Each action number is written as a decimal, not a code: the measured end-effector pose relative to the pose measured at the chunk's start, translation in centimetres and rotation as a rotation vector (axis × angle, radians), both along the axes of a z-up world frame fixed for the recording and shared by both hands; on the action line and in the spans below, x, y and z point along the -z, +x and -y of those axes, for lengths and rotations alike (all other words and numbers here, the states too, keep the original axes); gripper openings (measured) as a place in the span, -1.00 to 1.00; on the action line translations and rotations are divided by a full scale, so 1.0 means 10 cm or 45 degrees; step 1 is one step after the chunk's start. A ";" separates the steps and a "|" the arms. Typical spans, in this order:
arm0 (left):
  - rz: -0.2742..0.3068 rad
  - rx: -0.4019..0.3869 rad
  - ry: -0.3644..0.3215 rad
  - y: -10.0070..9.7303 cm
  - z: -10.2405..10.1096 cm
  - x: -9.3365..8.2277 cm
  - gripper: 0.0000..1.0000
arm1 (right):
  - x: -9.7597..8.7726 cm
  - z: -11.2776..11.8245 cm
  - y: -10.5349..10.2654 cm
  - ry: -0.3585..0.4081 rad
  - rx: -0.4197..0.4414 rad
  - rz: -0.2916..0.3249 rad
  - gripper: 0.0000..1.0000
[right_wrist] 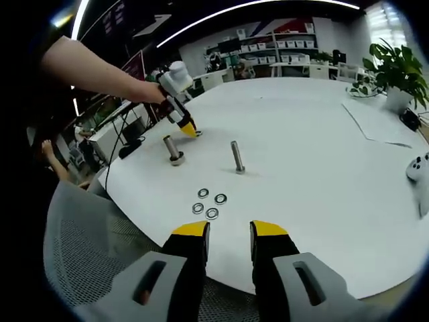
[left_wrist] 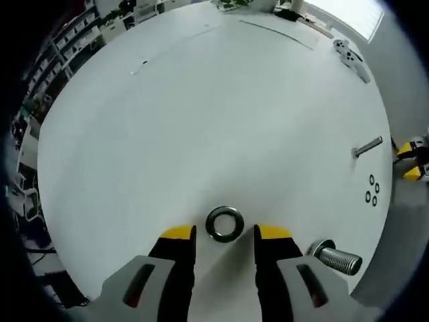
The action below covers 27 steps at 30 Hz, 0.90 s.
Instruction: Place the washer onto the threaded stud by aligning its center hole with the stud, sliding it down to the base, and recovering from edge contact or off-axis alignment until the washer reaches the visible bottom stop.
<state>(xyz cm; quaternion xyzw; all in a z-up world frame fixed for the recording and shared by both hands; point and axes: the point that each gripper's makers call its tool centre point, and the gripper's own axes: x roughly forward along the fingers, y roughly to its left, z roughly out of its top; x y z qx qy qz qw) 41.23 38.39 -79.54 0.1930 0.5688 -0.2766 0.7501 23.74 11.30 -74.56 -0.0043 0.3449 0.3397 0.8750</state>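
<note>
A steel washer [left_wrist: 224,223] lies flat on the white table [left_wrist: 201,121], just ahead of my left gripper [left_wrist: 224,235], whose yellow-tipped jaws stand open on either side of it with nothing held. A thick threaded stud [left_wrist: 333,256] stands close to the right of that gripper. In the right gripper view this stud [right_wrist: 173,149] is beside the left gripper [right_wrist: 188,129], which a hand holds. A thinner stud [right_wrist: 236,157] stands further in, also seen in the left gripper view [left_wrist: 367,146]. My right gripper [right_wrist: 229,231] is open over the table edge.
Several small washers [right_wrist: 208,203] lie grouped near the table edge, ahead of the right gripper. A white controller [right_wrist: 421,171] and a sheet of paper [right_wrist: 379,121] lie at the right. A potted plant [right_wrist: 395,67] stands at the back. A mesh chair [right_wrist: 87,248] sits below the table edge.
</note>
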 end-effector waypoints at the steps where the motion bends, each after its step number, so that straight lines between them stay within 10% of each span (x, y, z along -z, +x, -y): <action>1: -0.004 0.011 0.010 0.00 0.00 0.02 -0.34 | 0.00 0.00 0.00 0.000 0.001 0.000 -0.46; 27: -0.113 0.101 0.143 0.04 0.03 0.05 -0.60 | -0.02 0.02 0.03 0.012 0.021 0.025 -0.46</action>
